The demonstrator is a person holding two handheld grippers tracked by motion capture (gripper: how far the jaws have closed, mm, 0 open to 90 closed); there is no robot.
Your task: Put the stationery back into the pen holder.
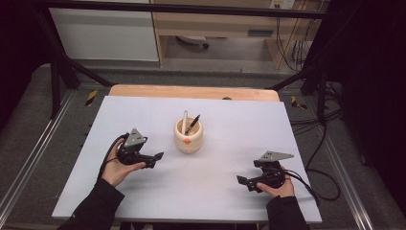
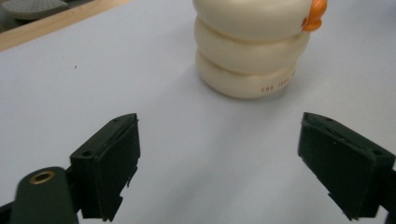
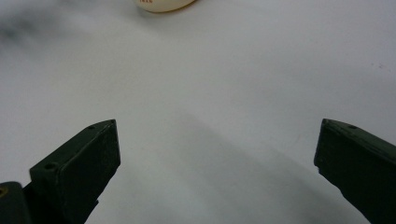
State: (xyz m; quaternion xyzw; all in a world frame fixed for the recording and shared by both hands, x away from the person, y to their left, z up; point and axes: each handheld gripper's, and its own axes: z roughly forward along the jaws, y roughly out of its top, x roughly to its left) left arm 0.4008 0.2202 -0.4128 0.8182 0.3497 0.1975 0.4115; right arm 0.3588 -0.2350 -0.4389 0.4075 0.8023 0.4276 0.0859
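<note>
Two pens are seen upright in the cream ringed pen holder, nearer the left gripper; left and right gripper are held wide apart, empty.

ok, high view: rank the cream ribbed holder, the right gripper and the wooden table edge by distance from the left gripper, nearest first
1. Cream ribbed pen holder: just right of the left gripper, mid-table.
2. Wooden table edge: along the far side, beyond the pale sheet.
3. Right gripper: across the table, near the right front.
Items 2 and 3 are close; the order is only tentative.
</note>
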